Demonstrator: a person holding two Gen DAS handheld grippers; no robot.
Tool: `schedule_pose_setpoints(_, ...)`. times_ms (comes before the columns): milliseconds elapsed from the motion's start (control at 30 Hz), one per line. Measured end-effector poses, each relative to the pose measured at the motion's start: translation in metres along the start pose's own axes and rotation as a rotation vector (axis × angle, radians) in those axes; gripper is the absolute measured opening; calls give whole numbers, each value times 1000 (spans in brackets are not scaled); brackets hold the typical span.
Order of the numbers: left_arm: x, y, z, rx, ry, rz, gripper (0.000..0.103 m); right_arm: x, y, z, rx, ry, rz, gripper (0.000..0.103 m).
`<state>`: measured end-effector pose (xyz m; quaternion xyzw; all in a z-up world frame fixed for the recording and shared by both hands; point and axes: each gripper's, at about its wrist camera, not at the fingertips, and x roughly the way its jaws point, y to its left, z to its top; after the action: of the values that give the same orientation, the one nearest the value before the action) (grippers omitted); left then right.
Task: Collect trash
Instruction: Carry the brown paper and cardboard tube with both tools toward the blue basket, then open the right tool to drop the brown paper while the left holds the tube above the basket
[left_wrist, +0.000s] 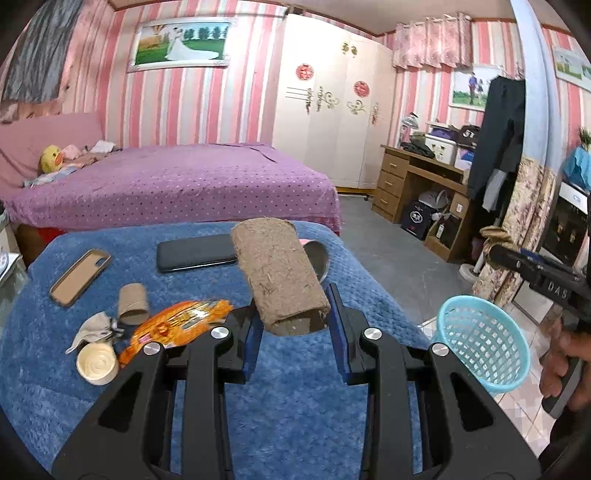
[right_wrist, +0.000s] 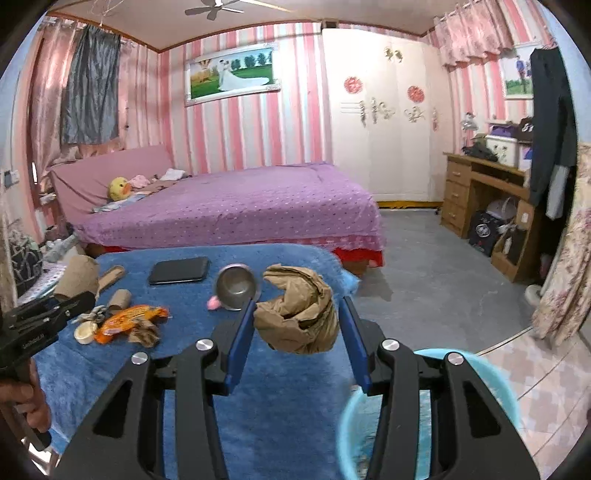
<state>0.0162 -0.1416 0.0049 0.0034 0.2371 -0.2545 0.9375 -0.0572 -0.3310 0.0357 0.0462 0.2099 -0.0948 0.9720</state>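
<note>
My left tool (left_wrist: 295, 314) grips a brown cardboard roll (left_wrist: 280, 273); my right tool (right_wrist: 297, 319) clamps a crumpled paper wad (right_wrist: 299, 314). The blue basket (left_wrist: 480, 343) waits just right of both. Left of my tools, an orange wrapper (left_wrist: 177, 321), small tube (left_wrist: 133, 304) and tape roll (left_wrist: 96, 363) lie uncollected on the bench (left_wrist: 295, 387).

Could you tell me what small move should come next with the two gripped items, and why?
Probably carry the right gripper, shut on crumpled brown paper, over the light blue basket and release; the basket sits just beside it, on the right. The left gripper, holding a cardboard tube, can follow.
</note>
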Motion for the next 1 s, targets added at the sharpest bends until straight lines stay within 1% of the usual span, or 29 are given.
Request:
schedule_pose_setpoints(133, 9, -28, 8, 3, 1, -36, 31, -4, -30, 3, 51, -3, -8, 46)
schedule_pose_setpoints(233, 17, -53, 15, 13, 1, -69, 31, -7, -43, 3, 66, -4, -18, 46)
schedule_pose_setpoints(333, 23, -77, 18, 34, 4, -94, 31, -12, -58, 3, 66, 2, -40, 46)
schedule_pose_setpoints(467, 33, -113, 21, 63, 10, -138, 31, -17, -85, 2, 81, 26, -96, 46)
schedule_pose_setpoints(600, 44, -145, 17, 85, 24, -175, 31, -22, -117, -4, 142, 39, -128, 46)
schedule_pose_setpoints(667, 53, -163, 13, 90, 44, -208, 31, -24, -131, -8, 168, 49, -144, 46)
schedule_pose_setpoints(767, 64, -188, 7, 106, 68, -250, 31, -22, -140, -10, 173, 61, -134, 48)
schedule_pose_setpoints(833, 73, -201, 0, 110, 99, -287, 32, -21, -142, -11, 172, 63, -141, 59)
schedule_pose_setpoints(867, 78, -207, -3, 113, 112, -300, 33, -21, -145, -11, 172, 57, -161, 71)
schedule_pose_setpoints(900, 84, -215, -6, 118, 129, -312, 34, -21, -147, -11, 179, 52, -184, 73)
schedule_pose_setpoints(967, 95, -225, -8, 112, 157, -341, 37, -25, -155, -11, 214, 35, -206, 73)
schedule_pose_setpoints(1000, 99, -227, -9, 108, 166, -350, 44, -27, -160, -11, 236, 23, -215, 73)
